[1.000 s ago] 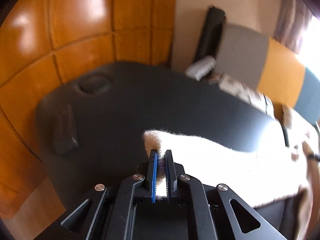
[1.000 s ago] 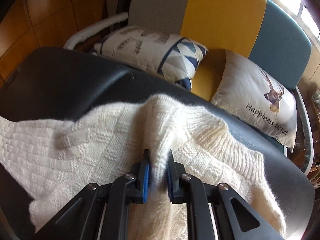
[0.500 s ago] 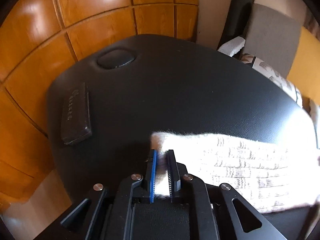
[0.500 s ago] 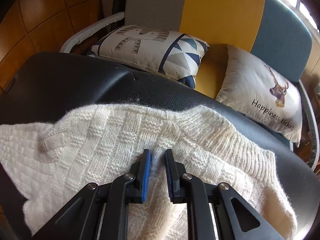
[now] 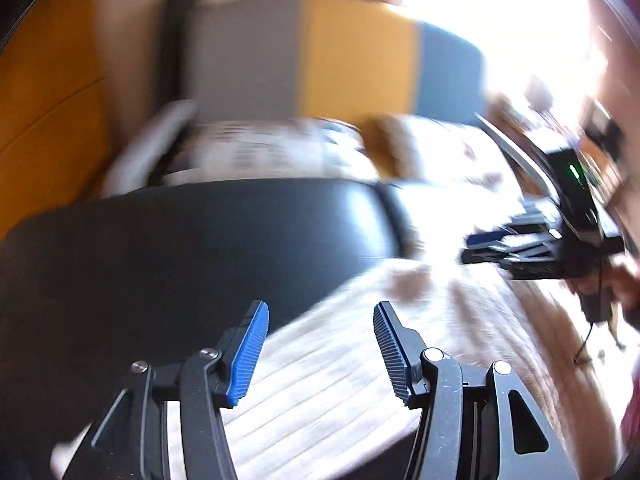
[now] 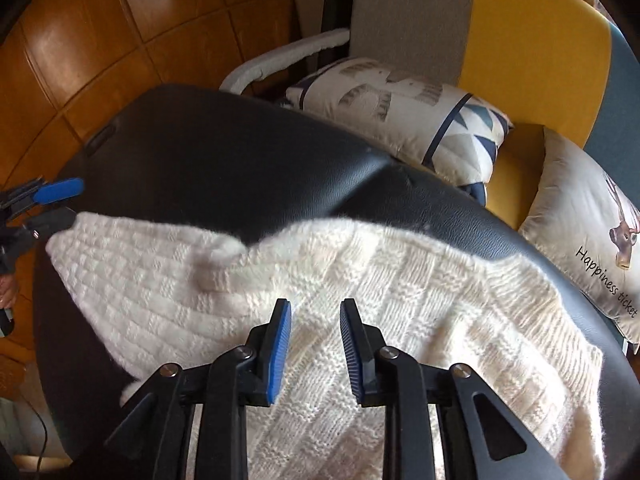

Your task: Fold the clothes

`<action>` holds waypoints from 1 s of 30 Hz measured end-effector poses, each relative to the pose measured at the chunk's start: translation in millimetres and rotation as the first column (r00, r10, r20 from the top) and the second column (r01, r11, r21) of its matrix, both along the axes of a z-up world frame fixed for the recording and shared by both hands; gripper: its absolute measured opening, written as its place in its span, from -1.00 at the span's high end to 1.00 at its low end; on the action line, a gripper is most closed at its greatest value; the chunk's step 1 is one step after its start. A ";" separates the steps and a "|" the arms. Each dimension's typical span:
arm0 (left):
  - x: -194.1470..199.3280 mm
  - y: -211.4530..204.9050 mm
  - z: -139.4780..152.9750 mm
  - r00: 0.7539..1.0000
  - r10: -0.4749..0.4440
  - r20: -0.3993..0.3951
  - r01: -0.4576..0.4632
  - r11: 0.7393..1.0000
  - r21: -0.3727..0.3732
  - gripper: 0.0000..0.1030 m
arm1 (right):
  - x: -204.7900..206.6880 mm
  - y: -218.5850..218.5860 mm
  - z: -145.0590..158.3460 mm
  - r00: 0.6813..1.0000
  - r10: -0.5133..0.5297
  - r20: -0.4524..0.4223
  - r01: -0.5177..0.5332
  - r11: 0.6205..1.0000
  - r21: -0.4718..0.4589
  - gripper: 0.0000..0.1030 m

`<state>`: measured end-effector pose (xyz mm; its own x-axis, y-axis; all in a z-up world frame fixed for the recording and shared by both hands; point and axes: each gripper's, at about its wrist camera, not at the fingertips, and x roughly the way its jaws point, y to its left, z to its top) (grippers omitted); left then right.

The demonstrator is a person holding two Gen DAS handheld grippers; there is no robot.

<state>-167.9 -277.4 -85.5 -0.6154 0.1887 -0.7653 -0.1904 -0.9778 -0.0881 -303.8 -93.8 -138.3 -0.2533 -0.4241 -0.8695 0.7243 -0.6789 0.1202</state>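
A: The sweater (image 6: 360, 280) lies spread on the black padded table (image 6: 224, 152), one sleeve reaching left. How will it handle?

B: Soft, thick knit, probably light and floppy; it should sag and stretch. Best pinched at a ribbed hem or sleeve end.

A: And the tools?

B: The left tool (image 5: 320, 344) is spread wide, gripping nothing; the right tool (image 6: 314, 344) hangs parted over the knit.

A: The room?

B: Smooth leather-like padding; cushions (image 6: 400, 116) on a sofa (image 6: 532, 44) behind, wood panelling (image 6: 120, 32) left.

A cream knitted sweater (image 6: 360, 280) with a basket-weave pattern is spread flat on a black padded table (image 6: 224, 148), one sleeve (image 6: 132, 256) stretched out leftward.
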 end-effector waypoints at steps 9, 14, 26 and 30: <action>-76.1 39.8 -36.3 0.979 -0.179 0.101 0.183 0.982 -0.035 -0.09 | -2.2 11.4 -7.8 0.999 0.036 0.004 -0.036 0.999 -0.026 0.51; -86.4 35.7 -53.4 0.971 -0.188 0.148 0.191 0.981 -0.007 -0.01 | -3.9 9.4 -8.0 0.999 0.040 -0.026 -0.040 0.999 -0.016 0.51; -82.1 27.2 -57.5 0.997 0.039 0.064 -0.040 0.999 0.007 0.78 | -1.8 -2.9 -16.4 0.992 -0.077 -0.097 0.079 0.997 0.012 0.51; -82.1 29.7 -58.1 0.994 0.102 0.038 -0.100 0.994 -0.046 0.71 | -6.4 -10.8 -19.8 0.986 -0.107 -0.131 0.112 0.993 0.037 0.52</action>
<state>-249.9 -247.7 -143.6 -0.5981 0.0928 -0.7960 -0.0877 -0.9949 -0.0501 -310.2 -104.5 -158.1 -0.4069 -0.3493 -0.8441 0.6528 -0.7575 -0.0012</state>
